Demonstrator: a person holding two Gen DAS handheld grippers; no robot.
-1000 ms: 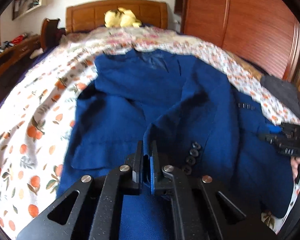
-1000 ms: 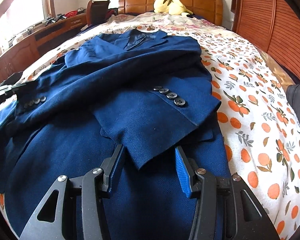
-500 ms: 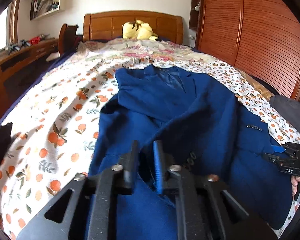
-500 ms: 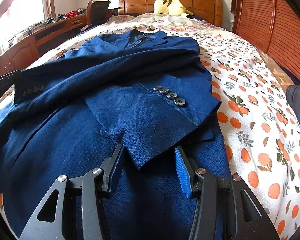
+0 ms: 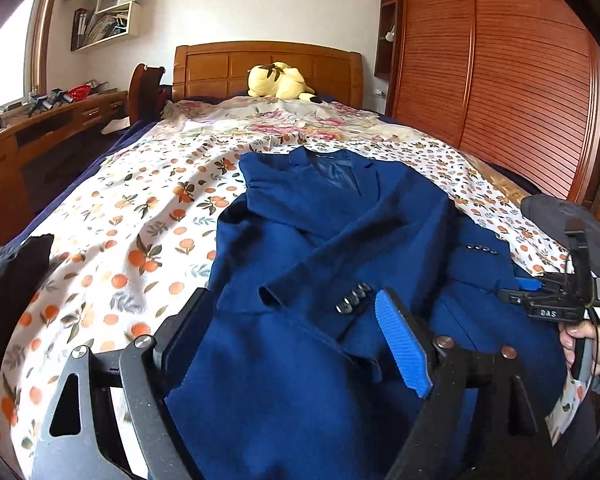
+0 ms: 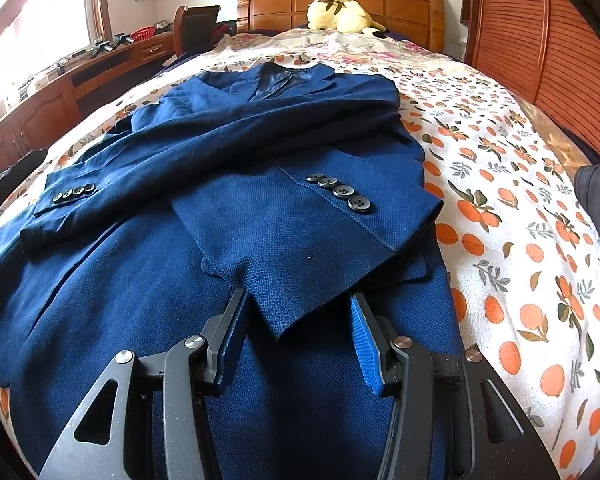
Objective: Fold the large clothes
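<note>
One blue jacket (image 6: 228,168), front up, on one orange-print bedspread (image 6: 520,200).

Two sleeves folded across the chest, each cuff bearing four dark buttons (image 6: 342,192). Left gripper (image 5: 296,320): jaws have just been opening, now spread wide over the near sleeve's cuff, pads clear of the cloth. Right gripper (image 6: 298,332): jaws half spread, straddling the other cuff's corner, not pinching. One yellow plush toy (image 5: 278,80) by one wooden headboard (image 5: 220,68).

A home bedroom: wooden bed (image 5: 266,65) (plush toy (image 5: 280,81) atop), wardrobe (image 5: 512,80).
</note>
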